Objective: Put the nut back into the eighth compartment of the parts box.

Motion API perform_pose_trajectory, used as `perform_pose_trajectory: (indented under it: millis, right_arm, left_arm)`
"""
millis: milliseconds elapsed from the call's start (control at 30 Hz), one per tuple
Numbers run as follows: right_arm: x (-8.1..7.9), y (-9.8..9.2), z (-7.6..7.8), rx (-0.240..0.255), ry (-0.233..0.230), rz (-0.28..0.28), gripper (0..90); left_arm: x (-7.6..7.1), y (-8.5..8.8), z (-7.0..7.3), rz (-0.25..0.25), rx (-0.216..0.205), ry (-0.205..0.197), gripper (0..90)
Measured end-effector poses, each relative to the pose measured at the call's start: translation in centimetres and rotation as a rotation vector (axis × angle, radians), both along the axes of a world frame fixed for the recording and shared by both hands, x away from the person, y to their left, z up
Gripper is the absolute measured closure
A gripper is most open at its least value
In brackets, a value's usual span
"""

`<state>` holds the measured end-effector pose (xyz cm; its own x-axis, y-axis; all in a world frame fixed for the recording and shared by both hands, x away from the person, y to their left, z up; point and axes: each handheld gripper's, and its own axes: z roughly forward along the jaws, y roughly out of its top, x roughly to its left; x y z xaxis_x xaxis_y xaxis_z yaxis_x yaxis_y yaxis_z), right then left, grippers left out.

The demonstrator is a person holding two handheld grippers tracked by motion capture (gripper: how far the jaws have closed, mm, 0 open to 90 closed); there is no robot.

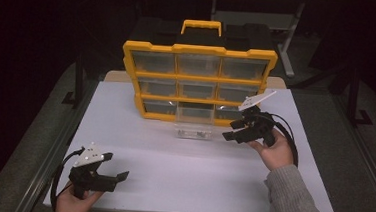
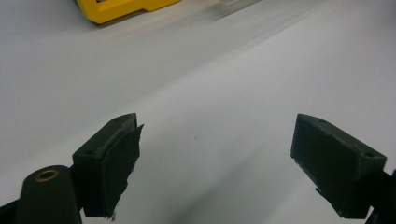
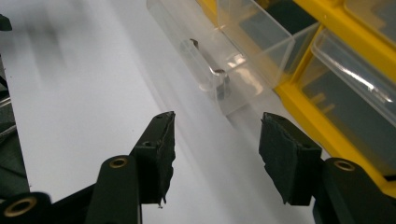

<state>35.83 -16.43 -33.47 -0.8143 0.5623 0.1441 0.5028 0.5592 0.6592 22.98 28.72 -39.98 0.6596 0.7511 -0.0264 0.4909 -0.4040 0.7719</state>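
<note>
Drawer status: one clear plastic drawer (image 1: 192,132) is out of the yellow organizer (image 1: 197,84) and sits on the white table (image 1: 171,180) just in front of the cabinet's bottom row, at centre frame in the high view. In the right gripper view the drawer (image 3: 210,70) lies in the upper middle, with a few small dark parts inside it; they look like screws, but they are too small to be sure. The middle slot of the bottom row appears to be where it came from, though a clear bin face is visible there and you cannot confirm this from the frames.

Your right gripper (image 1: 238,130) is at centre right of the high view, just beside the drawer's right end, not touching it. Its fingers (image 3: 161,149) stand partly open with nothing between them, only bare table.

Your left gripper (image 1: 106,178) is at lower left, well apart from the drawer and the organizer. Its fingers (image 2: 114,161) are spread wide and empty over plain table.

Judgement: pulling the drawer out and setting it down looks done. Whatever follows with its contents, or returning it to the cabinet, is not yet started. The remaining drawers sit in their slots.
</note>
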Motion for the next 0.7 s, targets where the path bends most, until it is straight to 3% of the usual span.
perform_pose_trajectory:
  millis: [700]
  right_arm:
    - [-2.5, -3.2, -3.4, 0.014, 0.009, -0.086, 28.3]
  left_arm:
    - [0.0, -0.1, -0.1, -0.001, -0.001, -0.003, 15.3]
